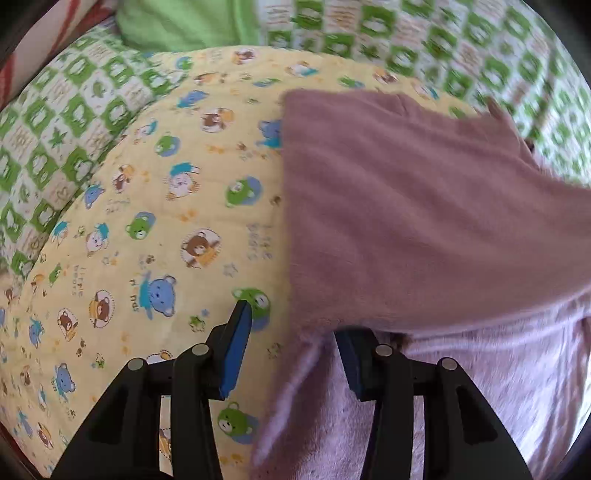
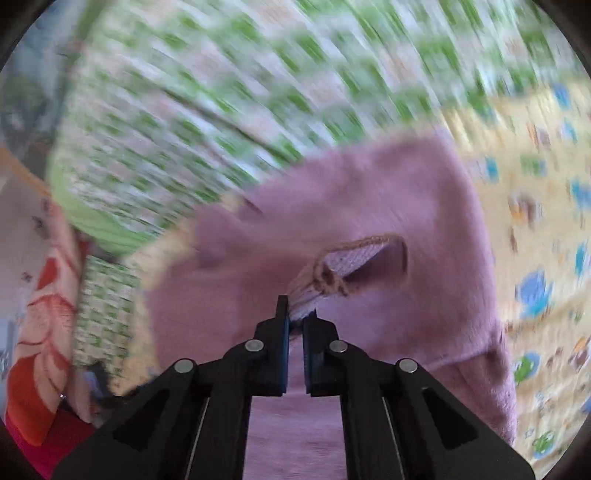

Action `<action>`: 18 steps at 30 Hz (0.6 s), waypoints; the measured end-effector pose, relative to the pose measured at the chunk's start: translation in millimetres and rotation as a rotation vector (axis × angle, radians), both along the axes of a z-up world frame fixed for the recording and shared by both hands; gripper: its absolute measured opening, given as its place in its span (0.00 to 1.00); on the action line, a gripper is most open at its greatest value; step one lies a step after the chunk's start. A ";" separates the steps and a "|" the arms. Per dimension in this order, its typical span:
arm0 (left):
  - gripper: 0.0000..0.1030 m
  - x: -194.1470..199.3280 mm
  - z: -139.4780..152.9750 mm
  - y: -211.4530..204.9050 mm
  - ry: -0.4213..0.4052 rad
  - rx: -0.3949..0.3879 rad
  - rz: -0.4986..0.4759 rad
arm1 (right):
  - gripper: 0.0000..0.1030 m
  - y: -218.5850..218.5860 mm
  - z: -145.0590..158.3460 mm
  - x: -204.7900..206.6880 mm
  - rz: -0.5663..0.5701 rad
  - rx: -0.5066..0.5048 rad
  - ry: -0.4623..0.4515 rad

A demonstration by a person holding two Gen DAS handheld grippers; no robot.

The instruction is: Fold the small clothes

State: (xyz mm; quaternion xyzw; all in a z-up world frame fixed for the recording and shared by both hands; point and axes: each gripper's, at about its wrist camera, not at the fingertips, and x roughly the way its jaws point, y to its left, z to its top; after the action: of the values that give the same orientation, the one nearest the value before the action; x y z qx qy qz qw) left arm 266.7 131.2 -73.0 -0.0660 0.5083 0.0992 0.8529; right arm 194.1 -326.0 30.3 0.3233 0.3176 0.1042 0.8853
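A small pink fleece garment (image 1: pixel 424 206) lies on a yellow bear-print blanket (image 1: pixel 155 221). In the left wrist view a folded flap of it is lifted over the paler lower part. My left gripper (image 1: pixel 295 317) is open at the garment's near left edge; its right finger is under the cloth, the left finger over the blanket. In the right wrist view my right gripper (image 2: pixel 297 314) is shut on the garment's ribbed hem (image 2: pixel 354 254) and holds it raised above the rest of the garment (image 2: pixel 369 184). That view is motion-blurred.
A green-and-white checked sheet (image 1: pixel 66 122) surrounds the blanket, also in the right wrist view (image 2: pixel 221 92). A plain green cloth (image 1: pixel 184 22) lies at the far edge. A red and peach patterned fabric (image 2: pixel 40 332) is at the left of the right wrist view.
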 end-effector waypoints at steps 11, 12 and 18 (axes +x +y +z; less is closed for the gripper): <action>0.46 -8.2 -7.6 29.9 0.002 -0.126 0.099 | 0.06 -46.3 -77.5 -12.2 -0.099 -0.117 0.202; 0.46 -13.2 -8.0 33.1 0.000 -0.138 0.110 | 0.06 -47.8 -82.0 -13.3 -0.098 -0.114 0.209; 0.47 -20.8 -12.9 36.2 0.010 -0.187 0.125 | 0.06 -51.9 -93.3 -29.6 -0.126 -0.116 0.227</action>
State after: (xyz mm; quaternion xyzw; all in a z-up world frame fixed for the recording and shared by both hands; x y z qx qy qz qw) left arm 245.8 167.3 -85.9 -0.1763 0.5145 0.1044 0.8326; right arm 164.5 -377.9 -63.0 0.3008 0.4002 -0.0073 0.8657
